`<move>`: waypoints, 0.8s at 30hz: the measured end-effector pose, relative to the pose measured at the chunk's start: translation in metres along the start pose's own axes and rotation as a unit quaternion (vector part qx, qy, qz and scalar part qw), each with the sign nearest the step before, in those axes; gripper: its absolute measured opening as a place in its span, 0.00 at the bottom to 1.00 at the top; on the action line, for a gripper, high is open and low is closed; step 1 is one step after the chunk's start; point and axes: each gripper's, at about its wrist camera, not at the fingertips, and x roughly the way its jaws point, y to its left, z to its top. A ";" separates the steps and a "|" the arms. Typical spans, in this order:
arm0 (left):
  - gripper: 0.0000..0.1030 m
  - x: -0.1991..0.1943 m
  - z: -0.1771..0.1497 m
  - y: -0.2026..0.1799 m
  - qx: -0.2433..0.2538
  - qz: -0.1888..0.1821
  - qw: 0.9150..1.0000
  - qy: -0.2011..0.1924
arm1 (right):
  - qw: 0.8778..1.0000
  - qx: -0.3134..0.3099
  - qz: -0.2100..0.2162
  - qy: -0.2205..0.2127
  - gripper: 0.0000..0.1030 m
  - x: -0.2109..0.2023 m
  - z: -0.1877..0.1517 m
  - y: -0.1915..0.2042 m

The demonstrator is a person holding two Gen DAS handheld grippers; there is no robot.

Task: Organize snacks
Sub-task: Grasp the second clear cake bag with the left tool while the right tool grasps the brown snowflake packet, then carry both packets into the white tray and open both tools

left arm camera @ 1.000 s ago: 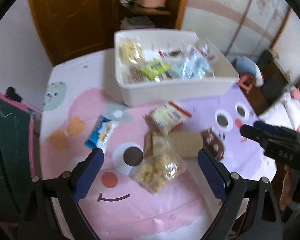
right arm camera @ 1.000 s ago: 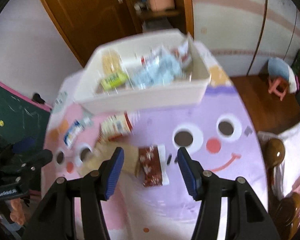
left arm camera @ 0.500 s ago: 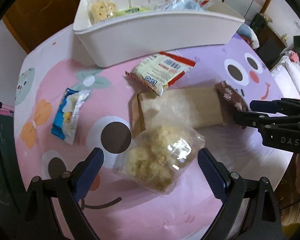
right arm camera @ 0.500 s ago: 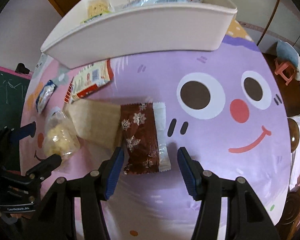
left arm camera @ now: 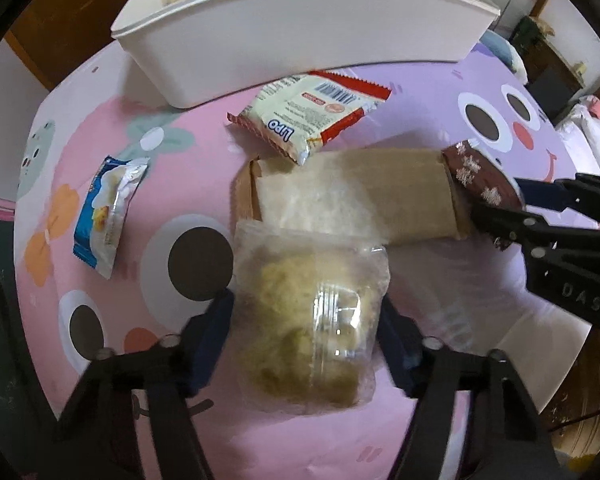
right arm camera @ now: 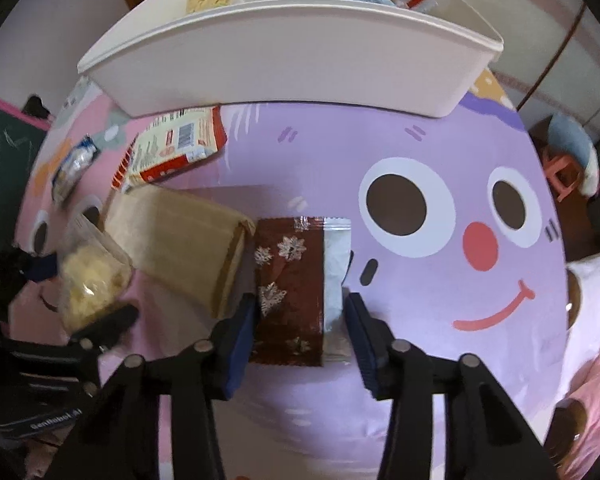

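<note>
My left gripper [left arm camera: 306,320] is open, its fingers on either side of a clear bag of yellow crumbly snack [left arm camera: 312,320] on the tablecloth. My right gripper [right arm camera: 300,320] is open, its fingers straddling a brown snowflake-print packet [right arm camera: 292,280], also visible in the left wrist view [left arm camera: 480,180]. A tan flat packet [left arm camera: 356,196] lies between the two. A red-and-cream Lipo packet [left arm camera: 308,112] and a blue packet [left arm camera: 108,208] lie nearer the white bin [left arm camera: 300,32], which holds several snacks.
The round table wears a pink and purple cartoon-face cloth [right arm camera: 420,160]. The white bin [right arm camera: 292,48] stands at the far side. The table edge drops off to the right, with a pink stool [right arm camera: 564,168] on the floor beyond.
Both grippers have dropped toward the table and moved forward. The left one now brackets the clear bag and the right one brackets the brown packet; both have narrowed.
</note>
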 end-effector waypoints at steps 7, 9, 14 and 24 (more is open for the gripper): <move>0.39 -0.003 0.000 0.000 -0.018 -0.016 1.000 0.002 | 1.000 0.013 0.013 0.003 0.36 0.000 -0.002 -0.002; 0.38 -0.004 -0.003 -0.001 -0.024 -0.021 0.999 0.003 | 1.000 0.019 0.023 0.007 0.35 0.000 -0.004 -0.004; 0.38 -0.012 -0.018 0.001 -0.034 -0.034 0.999 0.009 | 0.999 0.023 0.037 0.016 0.35 -0.002 -0.012 -0.001; 0.38 -0.052 -0.039 0.001 -0.046 -0.069 0.997 -0.003 | 0.996 0.036 0.076 0.015 0.34 -0.032 -0.040 0.008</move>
